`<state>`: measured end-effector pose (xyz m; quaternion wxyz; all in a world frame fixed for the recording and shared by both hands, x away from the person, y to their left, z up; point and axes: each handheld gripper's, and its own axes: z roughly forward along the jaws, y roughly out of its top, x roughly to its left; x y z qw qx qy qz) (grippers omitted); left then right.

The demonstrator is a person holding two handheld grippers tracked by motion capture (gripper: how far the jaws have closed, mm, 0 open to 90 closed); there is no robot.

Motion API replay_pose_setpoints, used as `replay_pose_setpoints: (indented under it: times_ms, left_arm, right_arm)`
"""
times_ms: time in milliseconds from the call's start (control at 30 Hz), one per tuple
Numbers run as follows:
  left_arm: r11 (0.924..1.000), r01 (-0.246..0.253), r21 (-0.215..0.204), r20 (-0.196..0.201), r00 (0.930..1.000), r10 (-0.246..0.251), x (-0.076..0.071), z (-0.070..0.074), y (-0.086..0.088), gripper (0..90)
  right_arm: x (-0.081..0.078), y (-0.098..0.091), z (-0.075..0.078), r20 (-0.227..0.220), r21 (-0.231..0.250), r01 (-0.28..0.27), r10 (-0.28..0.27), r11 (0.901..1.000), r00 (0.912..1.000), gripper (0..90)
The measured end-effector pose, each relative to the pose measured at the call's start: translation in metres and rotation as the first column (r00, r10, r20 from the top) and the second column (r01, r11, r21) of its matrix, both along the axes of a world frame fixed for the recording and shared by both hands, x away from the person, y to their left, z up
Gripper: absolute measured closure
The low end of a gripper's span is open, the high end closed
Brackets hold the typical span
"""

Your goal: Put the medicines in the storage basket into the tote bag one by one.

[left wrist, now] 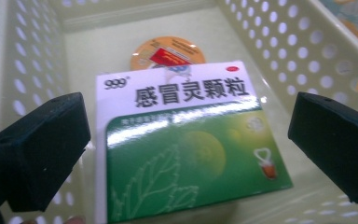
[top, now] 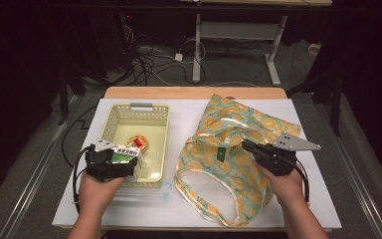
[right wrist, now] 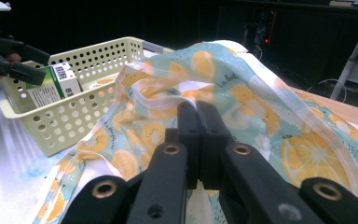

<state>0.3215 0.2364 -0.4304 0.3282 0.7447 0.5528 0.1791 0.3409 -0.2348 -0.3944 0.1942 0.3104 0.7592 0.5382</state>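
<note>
Green medicine box in yellow basket, long axis across the left hand-held gripper.

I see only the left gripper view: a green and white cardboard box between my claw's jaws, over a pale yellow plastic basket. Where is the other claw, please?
Observer: The right claw is to the right of the basket, shut on the raised edge of a soft teal fabric bag with orange-slice print.
Operator: Does this bag stand or lie?
Observer: It lies mostly flat on the white table, with its looped handle toward the person.
Operator: Is there something on the basket's far rim?
Observer: Yes, a grey handle piece sits on the middle of it.
</note>
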Motion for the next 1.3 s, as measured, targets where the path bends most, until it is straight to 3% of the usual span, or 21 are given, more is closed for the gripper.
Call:
replay_pose_setpoints:
  times_ms: [67,167,367,467,733,900,1033,1300]
  left_arm:
    - [0.9997,-0.008,0.022,-0.02,0.9998,0.008,0.001,-0.001,0.002,0.0]
    - [1.0,0.0,-0.01,-0.053,0.9986,-0.001,0.003,-0.003,0.003,0.0]
    - [0.9987,0.048,0.016,-0.121,0.9916,-0.046,0.009,-0.012,-0.008,0.0]
    - [0.999,0.043,0.013,-0.149,0.988,-0.041,0.012,-0.012,-0.01,0.0]
    - [0.9984,0.057,-0.005,-0.245,0.9678,-0.056,0.021,-0.014,-0.008,0.0]
    - [0.9984,0.056,-0.013,-0.268,0.9616,-0.057,0.022,-0.014,-0.007,0.0]
    - [0.9984,0.055,-0.012,-0.265,0.9627,-0.056,0.022,-0.014,-0.007,0.2]
    - [0.9981,0.059,-0.017,-0.212,0.9753,-0.061,0.016,-0.013,-0.007,2.7]
  right_arm:
    - [0.0,-0.001,0.0,0.001,0.003,0.002,-0.002,1.0,1.0,90.0]
    - [0.0,-0.001,0.0,-0.001,0.004,0.006,-0.006,1.0,1.0,90.0]
    - [-0.001,0.001,-0.001,-0.003,0.001,0.002,-0.002,1.0,1.0,90.0]
    - [-0.001,0.001,-0.001,-0.005,0.0,0.0,0.0,1.0,1.0,90.0]
    - [-0.001,0.001,-0.001,-0.007,0.004,0.0,0.0,1.0,1.0,90.0]
    - [-0.003,0.001,0.0,-0.002,0.004,-0.001,0.001,1.0,1.0,90.0]
    - [-0.003,0.001,0.001,0.001,0.0,-0.004,0.004,1.0,1.0,90.0]
    - [-0.003,0.001,0.0,-0.003,0.002,-0.005,0.005,1.0,1.0,90.0]
